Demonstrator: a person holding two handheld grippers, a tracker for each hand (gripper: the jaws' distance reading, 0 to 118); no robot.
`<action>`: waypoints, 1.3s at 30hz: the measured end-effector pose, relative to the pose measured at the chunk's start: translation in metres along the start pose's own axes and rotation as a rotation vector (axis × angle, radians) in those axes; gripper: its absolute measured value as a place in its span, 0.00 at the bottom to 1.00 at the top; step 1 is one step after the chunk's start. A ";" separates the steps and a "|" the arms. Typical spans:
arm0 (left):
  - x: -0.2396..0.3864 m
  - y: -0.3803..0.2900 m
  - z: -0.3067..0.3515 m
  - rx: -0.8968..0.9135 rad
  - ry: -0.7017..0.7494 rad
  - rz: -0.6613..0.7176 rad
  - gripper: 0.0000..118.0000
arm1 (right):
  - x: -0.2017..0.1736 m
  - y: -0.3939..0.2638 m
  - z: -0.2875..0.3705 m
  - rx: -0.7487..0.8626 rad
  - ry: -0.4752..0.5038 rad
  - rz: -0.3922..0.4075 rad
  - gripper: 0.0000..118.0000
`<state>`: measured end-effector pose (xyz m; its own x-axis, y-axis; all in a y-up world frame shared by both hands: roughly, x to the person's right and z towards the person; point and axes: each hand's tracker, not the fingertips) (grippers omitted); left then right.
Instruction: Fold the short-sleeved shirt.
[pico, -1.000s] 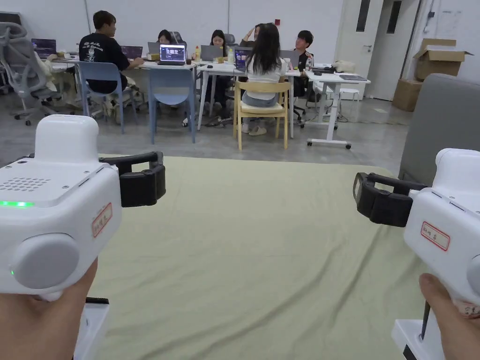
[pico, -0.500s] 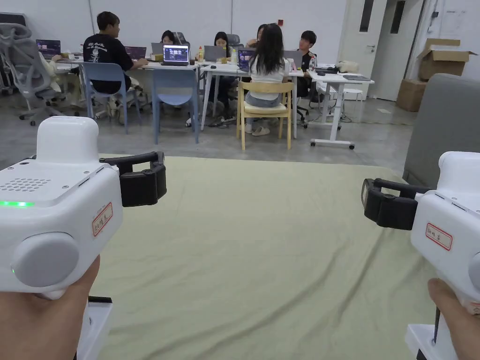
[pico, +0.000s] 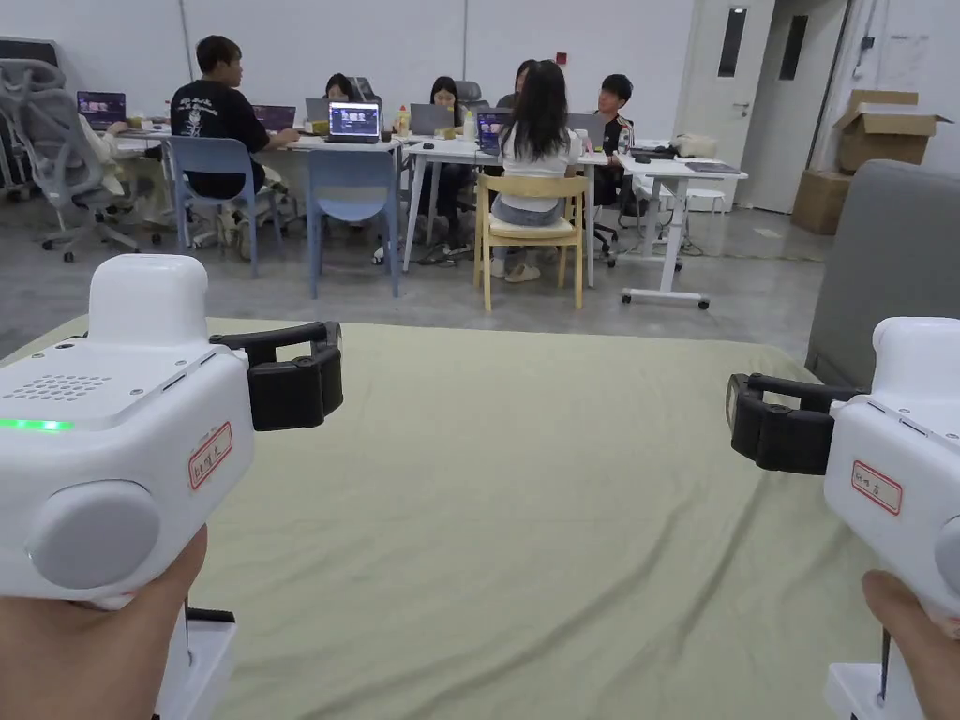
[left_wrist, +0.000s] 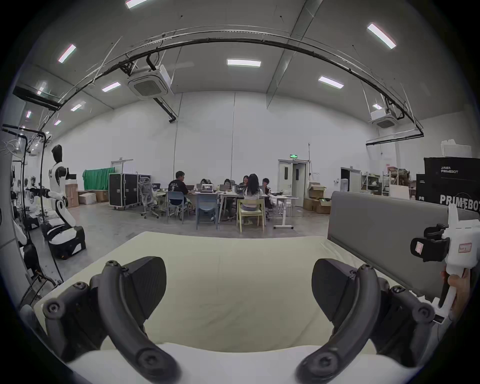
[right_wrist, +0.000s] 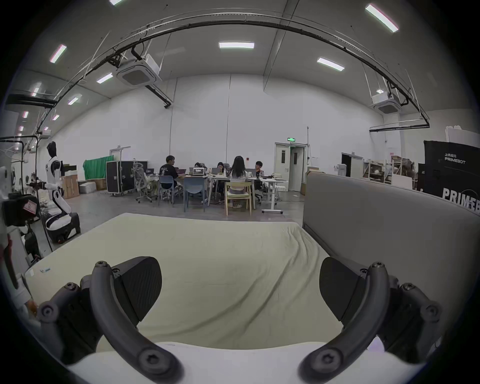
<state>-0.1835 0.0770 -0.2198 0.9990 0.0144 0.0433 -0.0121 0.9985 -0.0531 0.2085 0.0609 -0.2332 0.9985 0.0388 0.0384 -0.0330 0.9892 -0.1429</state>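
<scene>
Both tools are held up over a pale green sheet (pico: 525, 525) that covers a wide flat surface, wrinkled toward 4 o'clock in the head view. The left gripper (pico: 292, 380) sits at about 9 o'clock there, the right gripper (pico: 773, 433) at about 3 o'clock, each pointing away from the person, well apart from one another. The left hand (pico: 89, 647) wraps the white handle at 7 o'clock and the right hand (pico: 914, 637) shows at 5 o'clock.

In the left gripper view its jaws stand wide apart with nothing between them but the sheet below; the right gripper appears there too, far off at 3 o'clock. In the right gripper view the jaws are likewise spread wide and hold nothing. Neither tool touches the cloth.

A shirt cannot be made out on the sheet; what lies there looks like bare bedding, though the near edge is hidden behind the tools.

A grey padded panel (pico: 891, 253) stands along the sheet's right side at 2 o'clock. Beyond the far edge, at 12 o'clock, people (pico: 534, 122) sit at white desks (pico: 441, 148) with laptops, on blue and wooden chairs. Cardboard boxes (pico: 877, 122) are stacked at 1 o'clock. A white humanoid robot (left_wrist: 58, 187) stands at 9 o'clock in the left gripper view.
</scene>
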 end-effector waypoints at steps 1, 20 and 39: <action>0.000 0.000 0.000 -0.001 -0.002 0.004 0.99 | 0.000 0.000 0.000 0.003 0.007 0.004 1.00; -0.005 -0.004 -0.001 -0.001 0.007 0.007 0.99 | 0.000 -0.002 -0.004 0.018 0.007 -0.017 1.00; -0.007 -0.005 0.002 0.015 0.018 0.022 0.99 | -0.004 -0.005 0.003 0.014 0.029 0.003 1.00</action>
<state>-0.1910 0.0721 -0.2182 0.9991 0.0357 0.0239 -0.0347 0.9986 -0.0391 0.2042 0.0559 -0.2292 0.9992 0.0381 0.0097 -0.0365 0.9910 -0.1288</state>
